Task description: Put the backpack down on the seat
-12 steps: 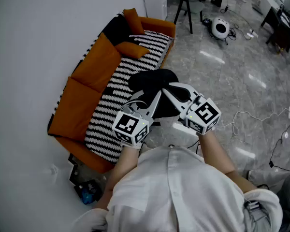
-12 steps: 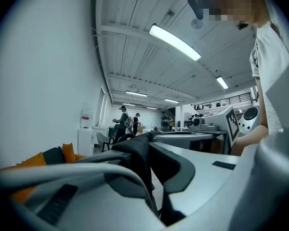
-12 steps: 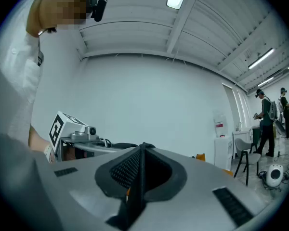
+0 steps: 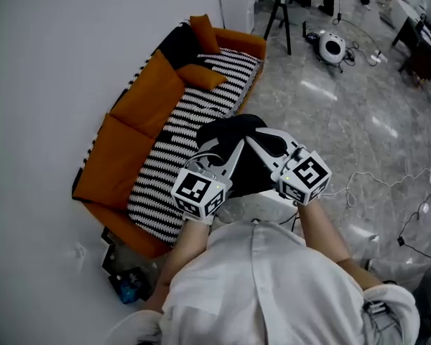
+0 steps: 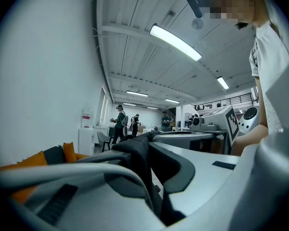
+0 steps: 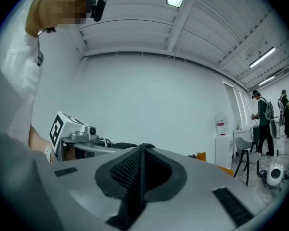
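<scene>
Head view: left hand-held gripper (image 4: 235,149) and right hand-held gripper (image 4: 253,144) each clench the backpack (image 4: 226,129).

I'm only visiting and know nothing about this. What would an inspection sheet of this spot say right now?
Surface: striped sofa seat, orange cushions at its far end.
Job's things: black backpack held up at the sofa's front edge, not yet laid on the seat.
Clutter: dark box and blue item on the floor by the sofa's near end.
Grippers: left tongs and right tongs both shut on the backpack's black fabric.
Cables: loose cables on the floor at right.
Surroundings: white wall, grey floor, round white device, people standing far off.
</scene>
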Tool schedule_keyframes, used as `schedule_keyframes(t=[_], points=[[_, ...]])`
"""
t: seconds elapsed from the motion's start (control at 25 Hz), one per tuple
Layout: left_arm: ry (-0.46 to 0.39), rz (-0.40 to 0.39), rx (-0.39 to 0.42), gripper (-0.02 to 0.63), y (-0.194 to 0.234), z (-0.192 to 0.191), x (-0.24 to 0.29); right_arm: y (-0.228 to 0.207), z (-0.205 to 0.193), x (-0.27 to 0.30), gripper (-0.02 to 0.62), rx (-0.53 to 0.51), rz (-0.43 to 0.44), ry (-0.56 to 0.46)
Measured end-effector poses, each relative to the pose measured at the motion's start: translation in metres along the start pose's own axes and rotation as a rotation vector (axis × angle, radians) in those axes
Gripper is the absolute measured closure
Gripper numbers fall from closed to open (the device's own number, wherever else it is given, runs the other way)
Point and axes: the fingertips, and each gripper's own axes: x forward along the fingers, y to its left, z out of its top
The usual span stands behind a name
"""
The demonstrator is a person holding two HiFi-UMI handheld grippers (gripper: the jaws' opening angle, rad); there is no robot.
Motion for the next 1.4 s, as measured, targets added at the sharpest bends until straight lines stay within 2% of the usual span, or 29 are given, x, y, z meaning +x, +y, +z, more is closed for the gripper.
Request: schedule_keyframes(t=[0.44, 1.04, 1.4], points=[[0.003, -0.006, -0.026, 0.566, -0.006, -0.008, -0.001, 0.002, -0.008, -0.006, 0.56, 0.014, 0.002, 0.016], [0.002, 0.007, -0.003, 0.566, -0.017, -0.002, 0.008, -0.005, -0.002, -0.018, 0.558, 0.03, 0.021, -0.019], [0.017, 0.008, -0.016, 0.566, -0.018, -0.004, 0.02, -0.016, -0.005, -0.022, 0.557, 0.046, 0.022, -0.011]])
